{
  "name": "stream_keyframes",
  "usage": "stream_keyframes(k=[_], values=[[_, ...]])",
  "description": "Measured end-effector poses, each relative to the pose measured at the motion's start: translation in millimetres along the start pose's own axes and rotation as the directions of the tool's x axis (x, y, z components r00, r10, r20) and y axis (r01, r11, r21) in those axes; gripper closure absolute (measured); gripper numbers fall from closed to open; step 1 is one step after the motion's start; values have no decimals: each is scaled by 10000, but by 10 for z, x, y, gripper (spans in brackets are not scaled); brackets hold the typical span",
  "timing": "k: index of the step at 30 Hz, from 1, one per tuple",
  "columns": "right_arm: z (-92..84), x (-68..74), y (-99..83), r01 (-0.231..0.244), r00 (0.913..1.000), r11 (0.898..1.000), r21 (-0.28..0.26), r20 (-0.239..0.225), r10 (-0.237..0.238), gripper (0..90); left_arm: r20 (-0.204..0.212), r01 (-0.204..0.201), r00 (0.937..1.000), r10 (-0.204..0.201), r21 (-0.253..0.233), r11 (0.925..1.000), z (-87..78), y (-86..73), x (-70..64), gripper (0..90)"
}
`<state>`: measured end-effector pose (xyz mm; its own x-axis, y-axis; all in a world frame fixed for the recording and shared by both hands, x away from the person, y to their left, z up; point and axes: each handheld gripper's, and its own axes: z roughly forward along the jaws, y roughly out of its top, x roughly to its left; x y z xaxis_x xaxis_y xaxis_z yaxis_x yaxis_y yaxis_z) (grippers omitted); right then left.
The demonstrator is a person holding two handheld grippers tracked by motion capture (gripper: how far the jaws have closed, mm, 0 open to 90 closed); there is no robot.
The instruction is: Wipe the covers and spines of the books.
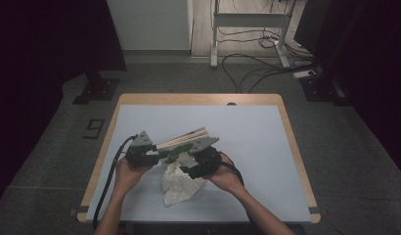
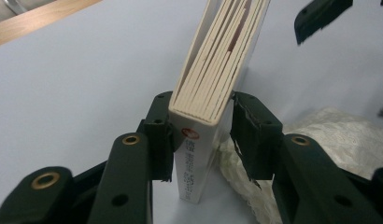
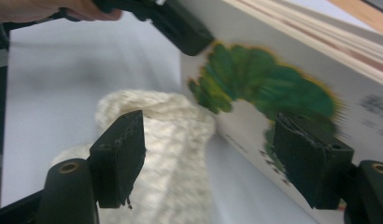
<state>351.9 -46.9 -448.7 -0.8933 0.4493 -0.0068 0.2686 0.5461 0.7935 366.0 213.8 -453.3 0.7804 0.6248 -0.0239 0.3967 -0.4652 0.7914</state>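
Clamping the board book [image 2: 213,88] at its spine end, the left gripper [image 2: 201,133] has both pads pressed against the covers; jaws closed on it, book standing on edge between them, thick cream pages fanned slightly at the far end. In the high view the same book [image 1: 183,139] is lifted off the desk [image 1: 267,147], tilted, spanning between the left gripper [image 1: 152,155] and the right gripper [image 1: 201,164].

Right gripper [image 3: 208,158]: jaws partly open, nothing gripped. One pad sits in front of the book's cover [image 3: 273,93], right by the green illustration; contact can't be told from this angle. The other pad hangs over the cream knitted cloth [image 3: 171,140].

Cloth [image 1: 178,183] lies crumpled on the pale desk surface, below the book and between the person's two hands, near the front edge. From the left gripper view the cloth [image 2: 339,135] is just beside the book's lower edge.
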Motion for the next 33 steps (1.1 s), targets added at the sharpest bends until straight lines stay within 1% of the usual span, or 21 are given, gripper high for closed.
stream_keyframes(k=[7,9,19,22,25,28,33], values=[[-148,-156,-105,-308,9982,9995,-59,506,311,257,5,-2,10000,2,-2,10000,1,0,0,601],[-191,-200,-139,-456,9969,9989,-80,638,460,256,3,0,10000,0,-2,10000,1,0,0,601],[-384,-413,-279,-819,9891,9962,-280,1209,847,243,3,11,10000,-11,-8,10000,4,0,-2,600],[-391,-466,-300,-927,9872,9952,-307,1276,959,235,10,16,10000,-16,-6,10000,5,0,-1,600],[-367,-513,-296,-890,9863,9957,-256,1368,917,225,14,17,10000,-17,-2,10000,5,0,-2,600],[-320,-555,-273,-998,9866,9946,-280,1267,1026,209,14,14,10000,-14,1,10000,5,0,-1,600],[-228,-624,-222,-993,9881,9947,-282,1155,1019,176,17,18,10000,-19,9,10000,4,0,-1,600]])
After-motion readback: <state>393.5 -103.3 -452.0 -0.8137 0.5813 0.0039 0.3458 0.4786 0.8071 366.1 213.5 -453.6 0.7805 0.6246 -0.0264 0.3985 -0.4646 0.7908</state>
